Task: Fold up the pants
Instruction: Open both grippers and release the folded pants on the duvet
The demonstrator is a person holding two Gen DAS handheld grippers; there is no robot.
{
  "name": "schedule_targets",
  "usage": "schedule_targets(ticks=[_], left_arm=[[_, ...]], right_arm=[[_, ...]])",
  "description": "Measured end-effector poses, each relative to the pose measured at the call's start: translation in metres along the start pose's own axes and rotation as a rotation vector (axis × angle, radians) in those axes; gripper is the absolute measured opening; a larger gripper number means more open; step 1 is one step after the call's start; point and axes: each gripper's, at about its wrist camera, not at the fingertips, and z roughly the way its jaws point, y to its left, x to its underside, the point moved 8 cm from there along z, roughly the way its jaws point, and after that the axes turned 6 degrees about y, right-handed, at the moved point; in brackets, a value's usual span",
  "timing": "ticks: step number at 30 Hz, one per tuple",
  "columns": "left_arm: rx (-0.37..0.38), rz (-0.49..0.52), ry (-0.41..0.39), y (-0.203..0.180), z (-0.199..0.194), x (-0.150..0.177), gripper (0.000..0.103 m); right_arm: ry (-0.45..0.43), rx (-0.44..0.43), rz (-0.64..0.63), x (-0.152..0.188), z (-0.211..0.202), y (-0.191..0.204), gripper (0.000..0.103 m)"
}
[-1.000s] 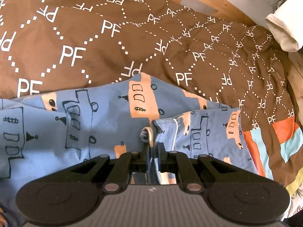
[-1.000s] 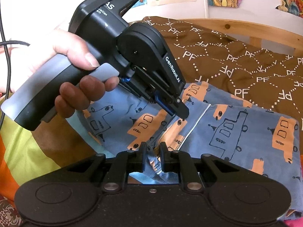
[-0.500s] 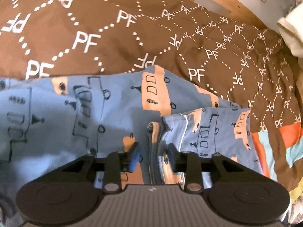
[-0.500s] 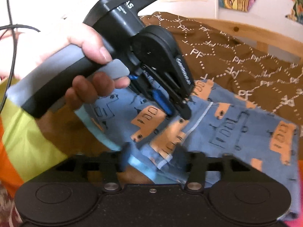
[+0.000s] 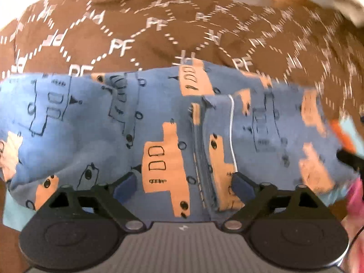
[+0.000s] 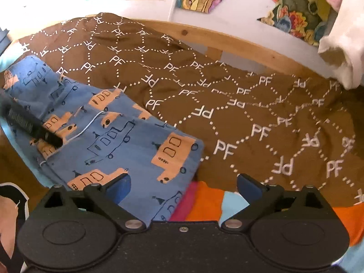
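Both tongs stand wide open and hold nothing; their jaws have just been opening. The left tongs (image 5: 184, 185) hover low over the pants (image 5: 159, 122), with the cloth lying loose between the blue pads, not pinched. The right tongs (image 6: 184, 185) are at the near right corner of the pants (image 6: 127, 141), only the left pad over the cloth.

The pants lie folded on the bed cover (image 6: 227, 104), the brown one with white letters. Their long axis runs left to right across the left view, so I judge the left tongs are nearer to the middle seam and the right tongs nearer to the end.

Only the right view shows the far right edge of the pants and a black finger of the other tongs resting at the seam. The left view is blurred at its right side.
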Motion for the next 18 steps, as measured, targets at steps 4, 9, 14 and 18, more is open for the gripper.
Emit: schedule_targets(ticks=[4,9,14,18], left_arm=[[-0.017,0.022,-0.006,-0.001,0.001,0.002,0.100],[0.005,-0.019,0.037,0.009,-0.007,-0.002,0.100],[0.034,-0.049,-0.094,0.014,-0.023,-0.037,0.103],[-0.009,-0.058,-0.121,0.003,-0.002,-0.070,0.102]], right_arm=[[0.039,0.150,-0.103,0.023,0.008,0.013,0.102],[-0.033,0.230,-0.082,0.017,-0.015,-0.012,0.102],[-0.145,0.139,0.025,-0.014,-0.011,-0.023,0.102],[-0.157,0.176,-0.132,-0.043,0.027,-0.010,0.102]])
